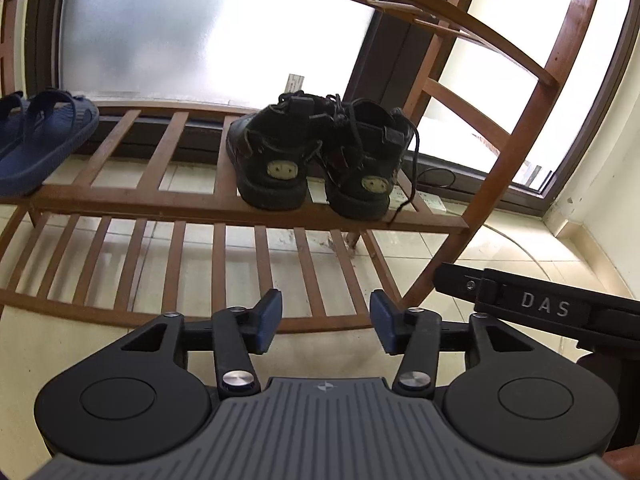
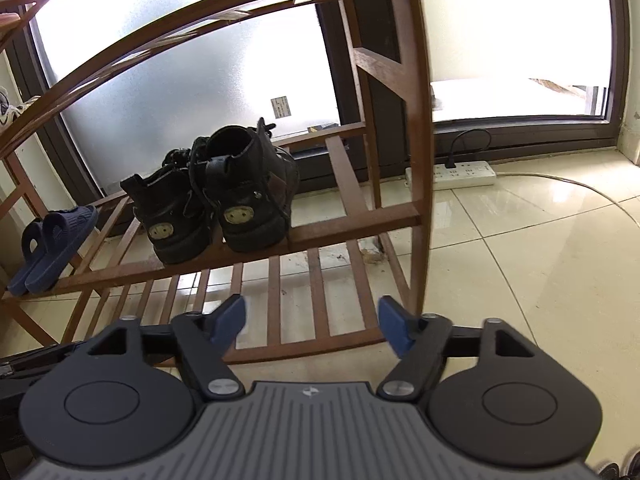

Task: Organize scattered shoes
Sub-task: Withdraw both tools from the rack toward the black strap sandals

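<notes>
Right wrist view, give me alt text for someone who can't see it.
A pair of black boots stands heels-out on a slatted wooden shoe rack, with blue slippers farther left on the same shelf. The right gripper hangs open and empty in front. A white power strip lies on the tiled floor.

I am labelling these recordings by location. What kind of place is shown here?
Probably a home entryway or balcony corner for shoes: a wooden slatted shoe rack holds black boots and blue slippers, with a tiled floor and frosted glass doors behind.
</notes>
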### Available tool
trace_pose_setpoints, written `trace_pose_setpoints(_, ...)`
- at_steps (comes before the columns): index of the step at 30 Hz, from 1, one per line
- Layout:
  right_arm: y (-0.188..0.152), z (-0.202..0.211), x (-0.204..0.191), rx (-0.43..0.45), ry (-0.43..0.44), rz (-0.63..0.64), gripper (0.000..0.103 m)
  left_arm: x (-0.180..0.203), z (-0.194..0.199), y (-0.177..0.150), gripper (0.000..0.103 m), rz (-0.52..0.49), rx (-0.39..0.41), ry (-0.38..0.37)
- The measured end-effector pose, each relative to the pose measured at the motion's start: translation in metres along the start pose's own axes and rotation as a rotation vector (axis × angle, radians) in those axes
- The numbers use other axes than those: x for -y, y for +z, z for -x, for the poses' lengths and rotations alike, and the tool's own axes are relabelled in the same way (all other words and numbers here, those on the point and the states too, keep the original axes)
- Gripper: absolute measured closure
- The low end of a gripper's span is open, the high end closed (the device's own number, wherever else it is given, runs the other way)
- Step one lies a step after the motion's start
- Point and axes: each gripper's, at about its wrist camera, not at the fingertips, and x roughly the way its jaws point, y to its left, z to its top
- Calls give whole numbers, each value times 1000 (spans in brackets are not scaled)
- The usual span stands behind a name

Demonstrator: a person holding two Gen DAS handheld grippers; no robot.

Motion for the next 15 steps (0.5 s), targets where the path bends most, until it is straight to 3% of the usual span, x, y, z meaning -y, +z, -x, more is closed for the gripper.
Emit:
trace_pose_setpoints(4, -16, 10, 10, -7, -27, -1, 12, 6, 7, -17, 31, 18, 2, 4)
trace_pose_setpoints(15, -66, 41, 58, -25, -119, -73, 8, 36, 23, -67, 13, -93, 36, -21)
